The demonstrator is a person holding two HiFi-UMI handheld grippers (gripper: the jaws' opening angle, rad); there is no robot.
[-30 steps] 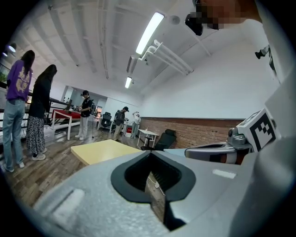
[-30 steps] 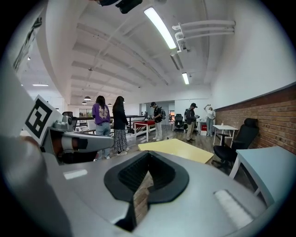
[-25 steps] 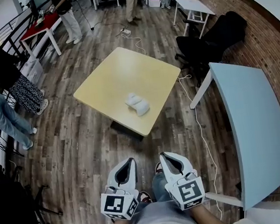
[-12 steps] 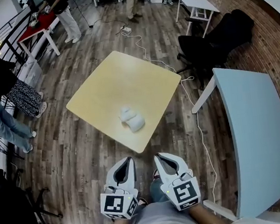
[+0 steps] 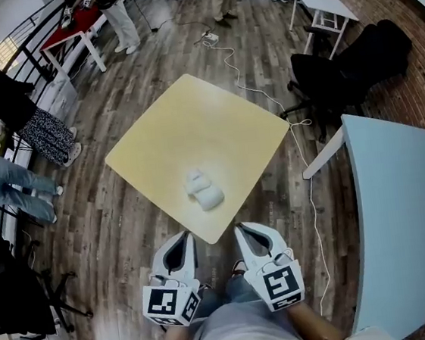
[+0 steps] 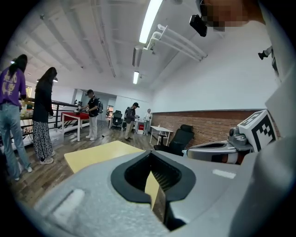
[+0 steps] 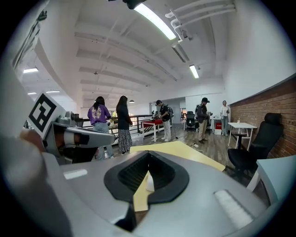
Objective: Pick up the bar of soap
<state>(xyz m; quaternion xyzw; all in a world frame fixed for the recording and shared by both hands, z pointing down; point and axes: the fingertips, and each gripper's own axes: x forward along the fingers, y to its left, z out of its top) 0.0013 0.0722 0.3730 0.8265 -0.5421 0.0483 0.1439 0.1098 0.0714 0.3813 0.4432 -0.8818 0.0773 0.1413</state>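
One bar of soap, its shape indistinct, is being borne by one bench; left tool and right tool are being held closed, empty.

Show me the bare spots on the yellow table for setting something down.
The yellow table is bare from its far corner down to the white soap, and out to both side corners. Only the near corner is taken, where the soap lies.
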